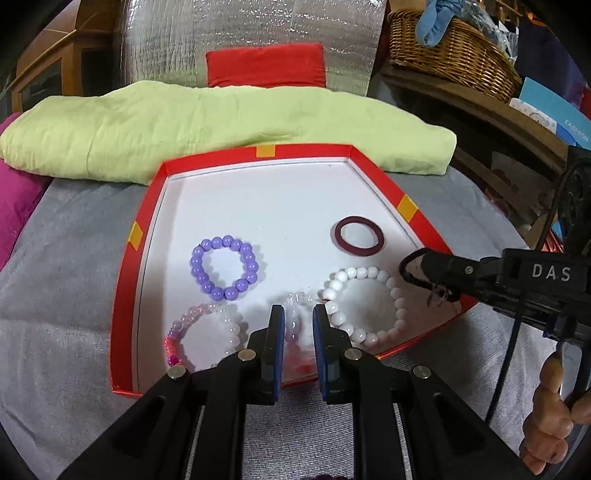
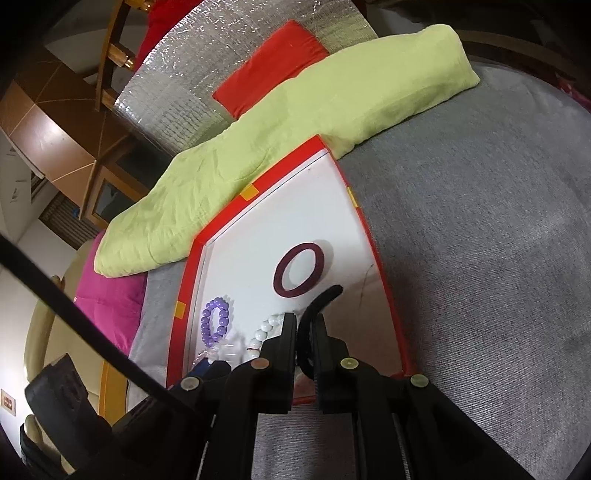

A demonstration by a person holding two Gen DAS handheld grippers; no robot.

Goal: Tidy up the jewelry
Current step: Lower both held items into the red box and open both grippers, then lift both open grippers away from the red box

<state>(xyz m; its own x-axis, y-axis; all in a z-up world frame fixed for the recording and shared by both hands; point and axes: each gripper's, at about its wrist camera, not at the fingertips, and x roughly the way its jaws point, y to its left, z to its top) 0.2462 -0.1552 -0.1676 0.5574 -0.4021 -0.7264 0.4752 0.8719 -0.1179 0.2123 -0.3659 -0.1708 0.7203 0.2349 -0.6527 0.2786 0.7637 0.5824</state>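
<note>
A red-walled, white-floored tray (image 1: 406, 207) lies on a grey cloth. In it are a purple bead bracelet (image 1: 224, 267), a maroon ring (image 1: 359, 240), a white bead bracelet (image 1: 365, 305), a pink-and-white bracelet (image 1: 201, 334) and a clear bracelet (image 1: 295, 314). My left gripper (image 1: 298, 314) is open over the clear bracelet, which lies between the jaws. My right gripper (image 2: 303, 322) is shut on a black cord bracelet (image 2: 317, 306), held above the tray's right side near the maroon ring (image 2: 298, 275). It also shows in the left wrist view (image 1: 413, 271).
A folded green cloth (image 1: 221, 125) lies behind the tray, with a red cushion (image 1: 266, 68) and silver foil sheet (image 1: 247, 33) beyond. A pink cloth (image 1: 14, 199) is at the left. A wicker basket (image 1: 450, 51) sits on a wooden shelf at the right.
</note>
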